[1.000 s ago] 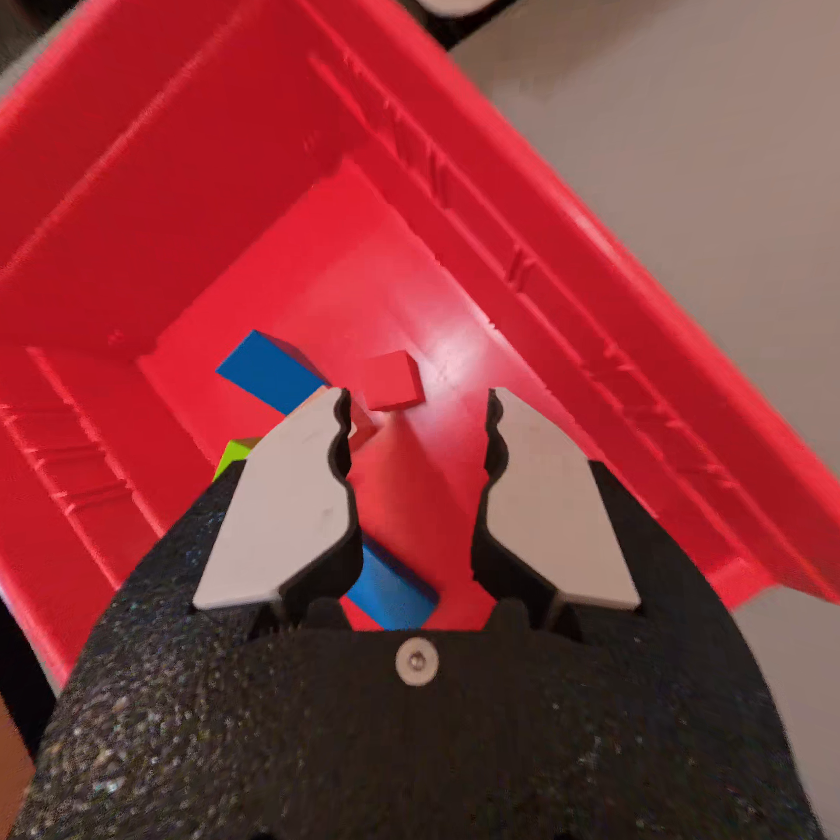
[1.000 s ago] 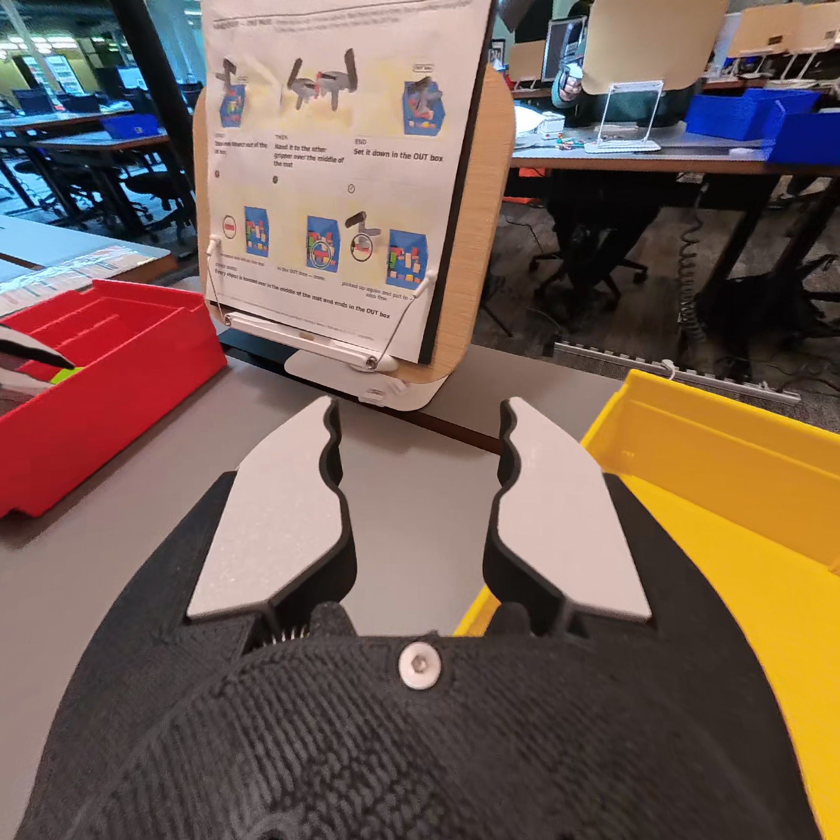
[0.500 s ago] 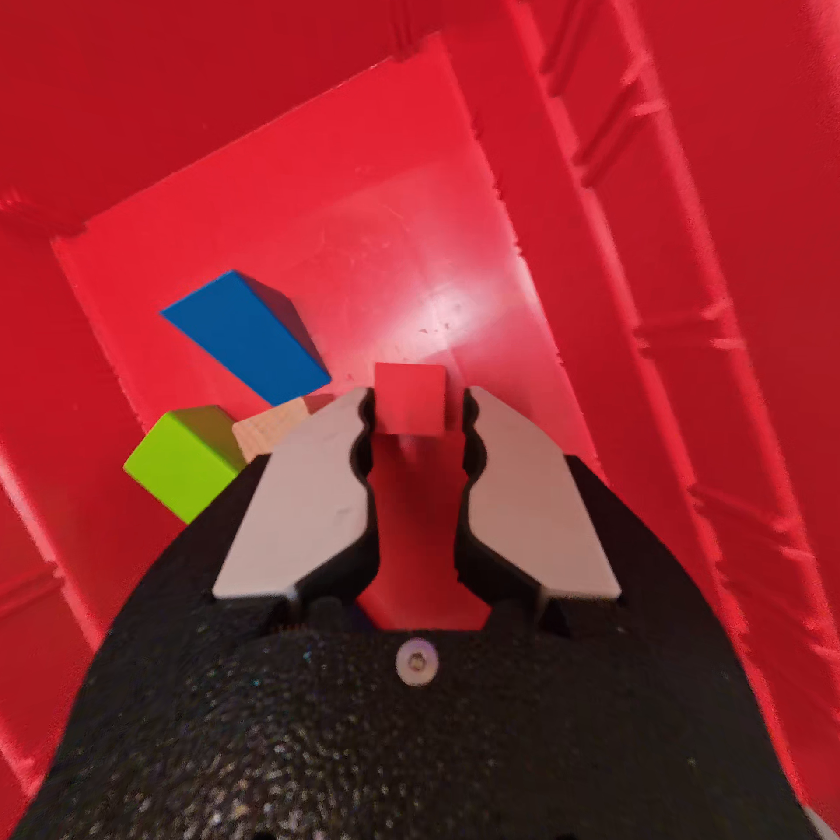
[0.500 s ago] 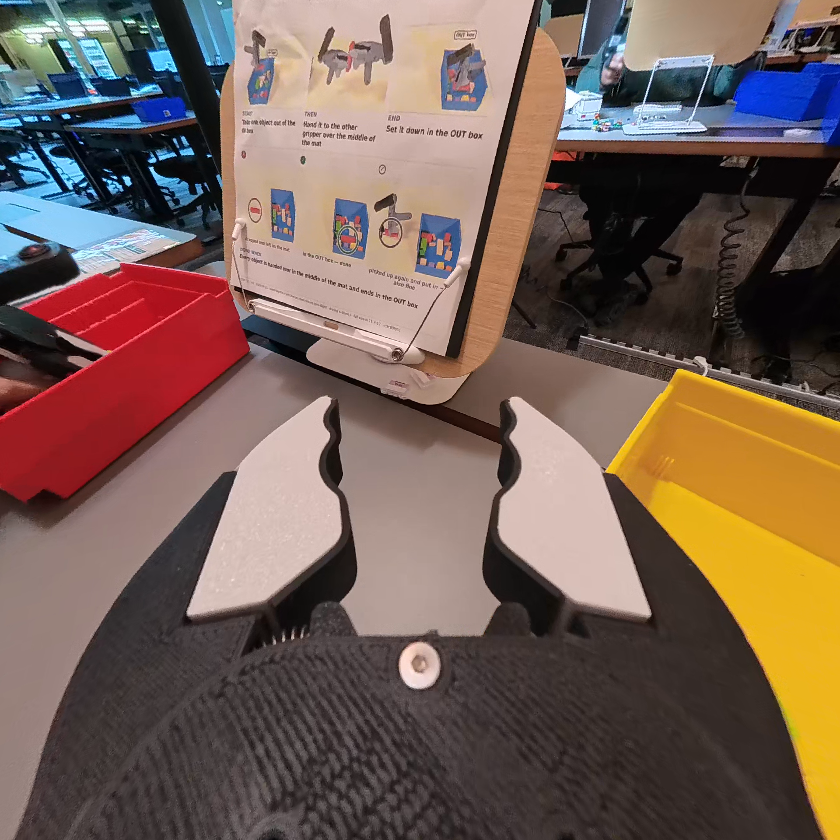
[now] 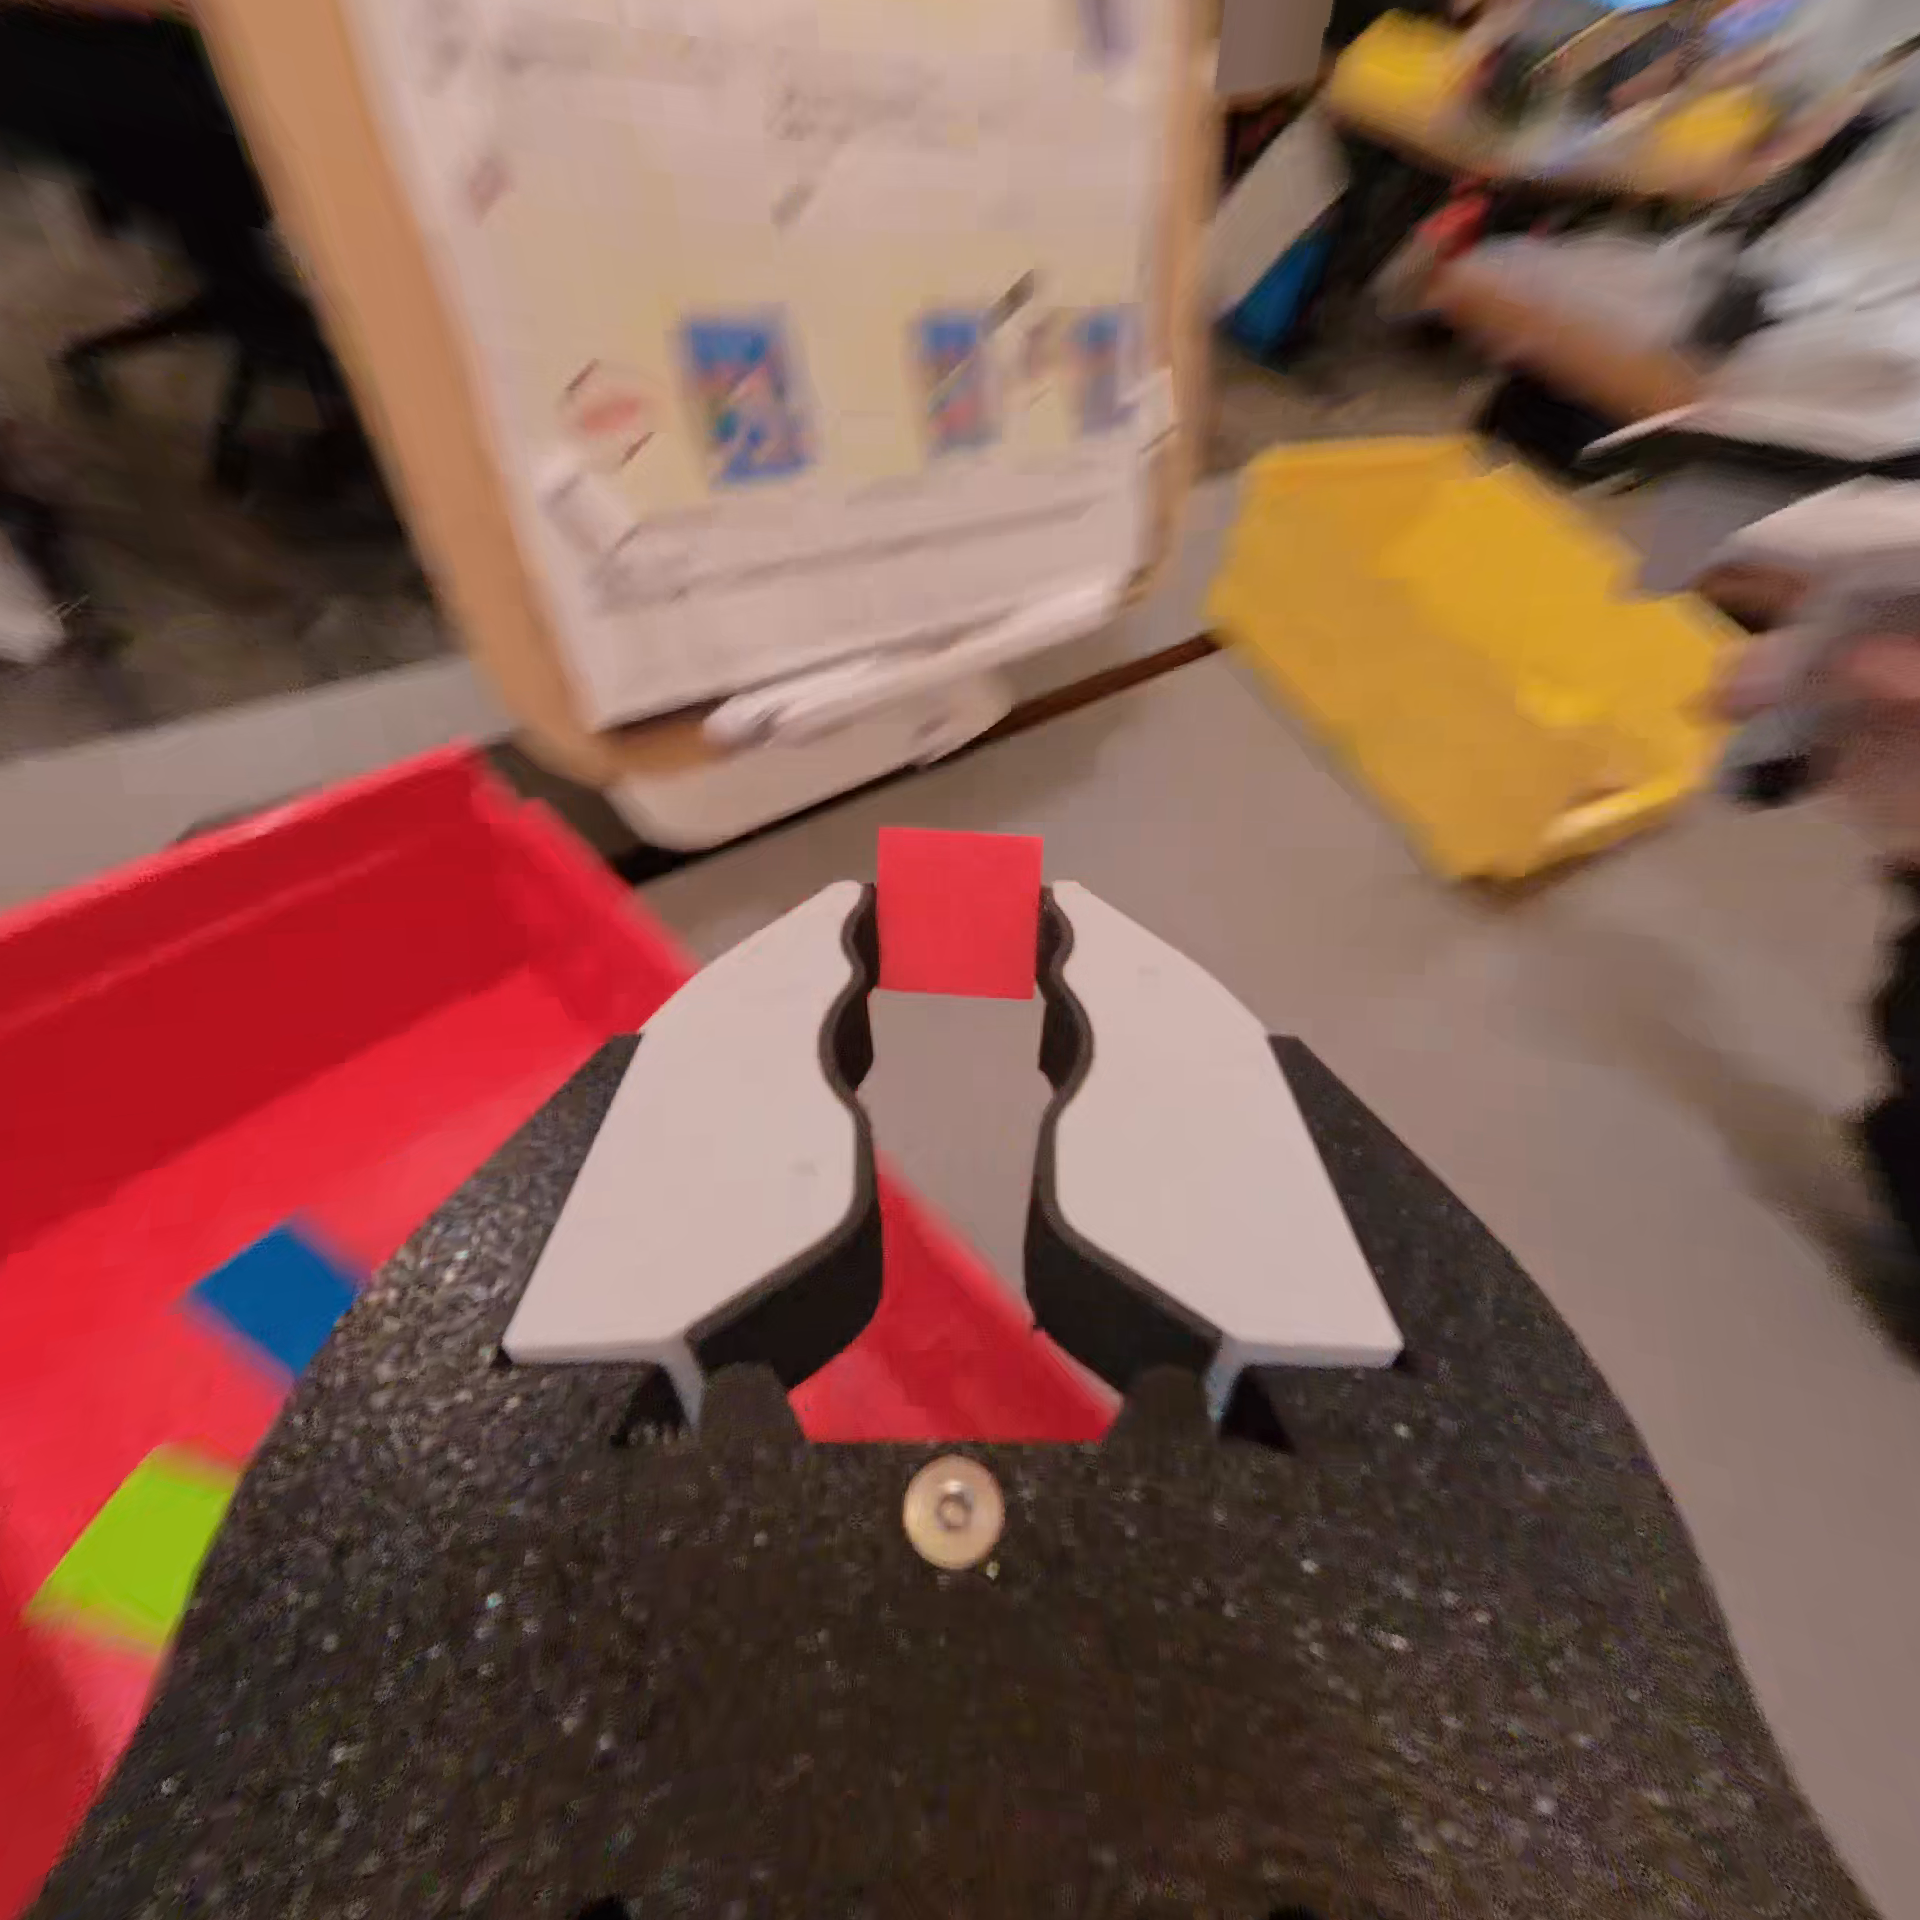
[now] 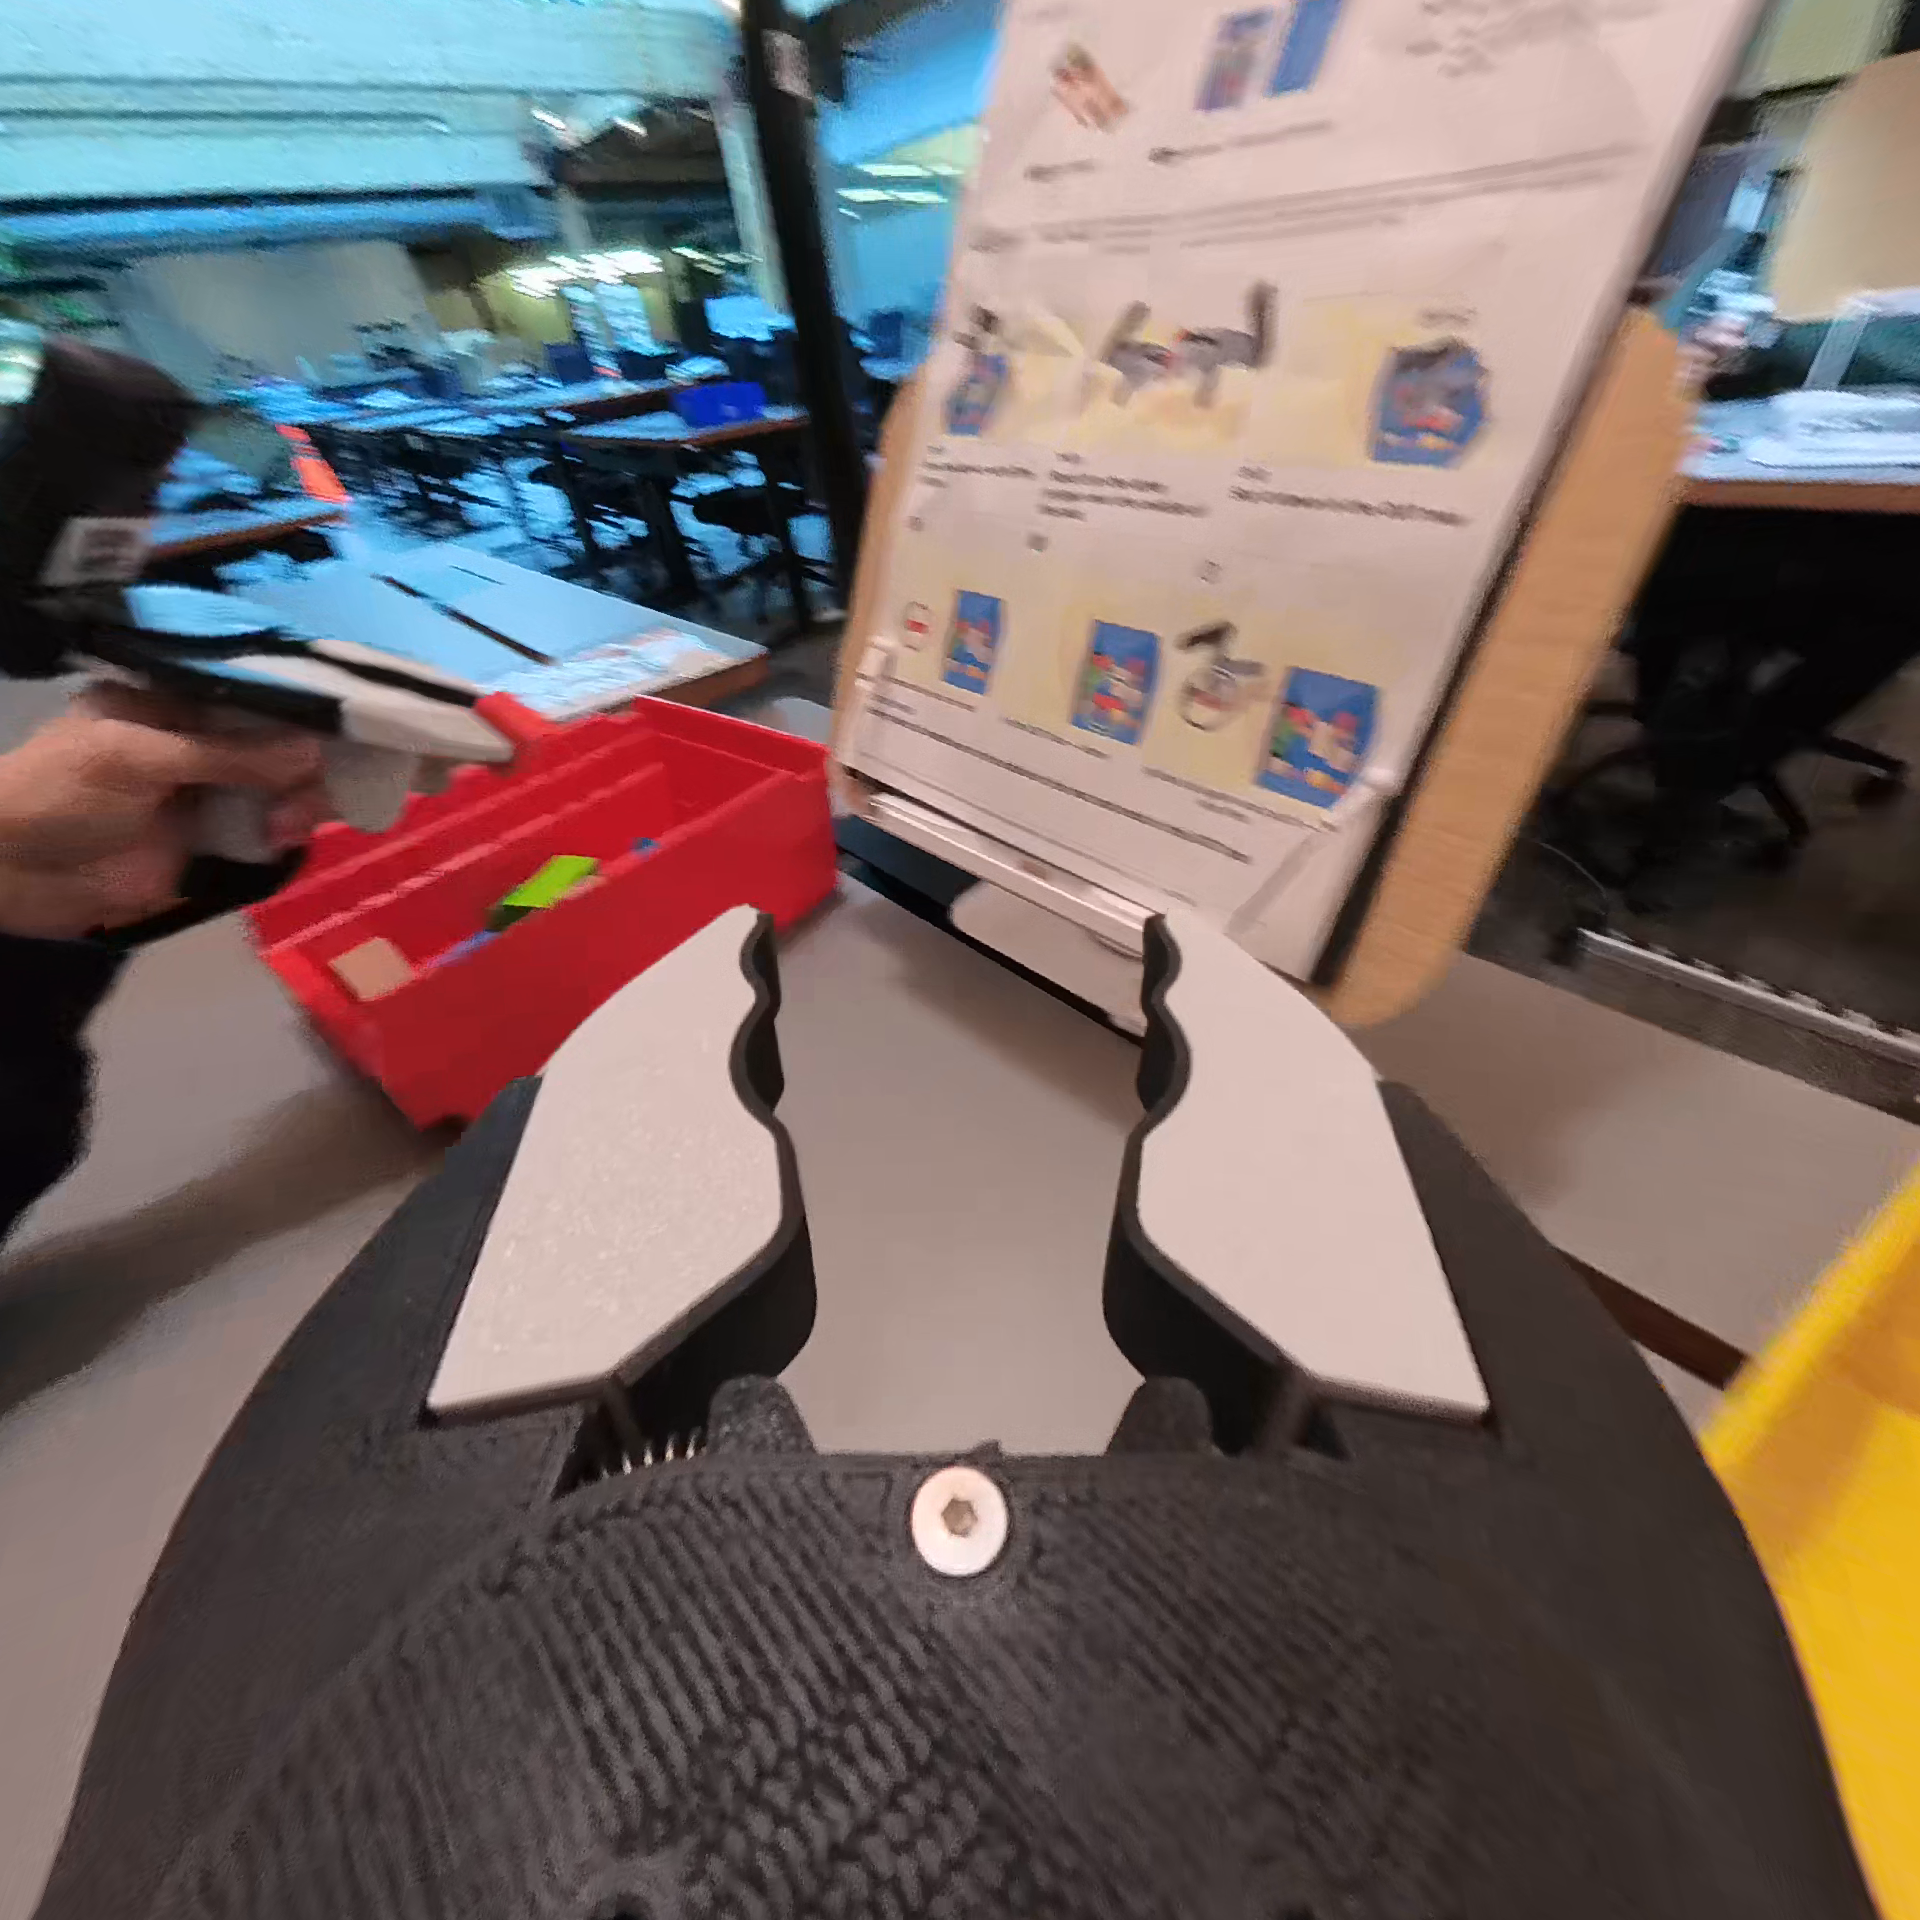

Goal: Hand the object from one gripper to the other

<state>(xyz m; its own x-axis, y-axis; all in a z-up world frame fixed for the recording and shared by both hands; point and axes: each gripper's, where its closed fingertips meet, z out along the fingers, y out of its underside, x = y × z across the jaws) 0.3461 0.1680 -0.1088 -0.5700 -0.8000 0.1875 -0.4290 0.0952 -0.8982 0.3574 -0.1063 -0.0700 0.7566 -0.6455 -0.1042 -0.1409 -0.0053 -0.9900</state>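
Note:
My left gripper is shut on a small red cube; both pads press its sides and it is held above the grey table, just past the red bin's right wall. In the right wrist view the left gripper shows at the far left over the red bin, with the red cube at its tip. My right gripper is open and empty above the grey table.
The red bin holds a blue block and a green block; a tan block also lies in it. A yellow bin stands to the right. A wooden stand with an instruction sheet stands behind. A hand holds the left gripper.
My left gripper closed on the red cube inside the bin and lifted it out over the table. My right gripper stayed open and turned left towards the red bin.

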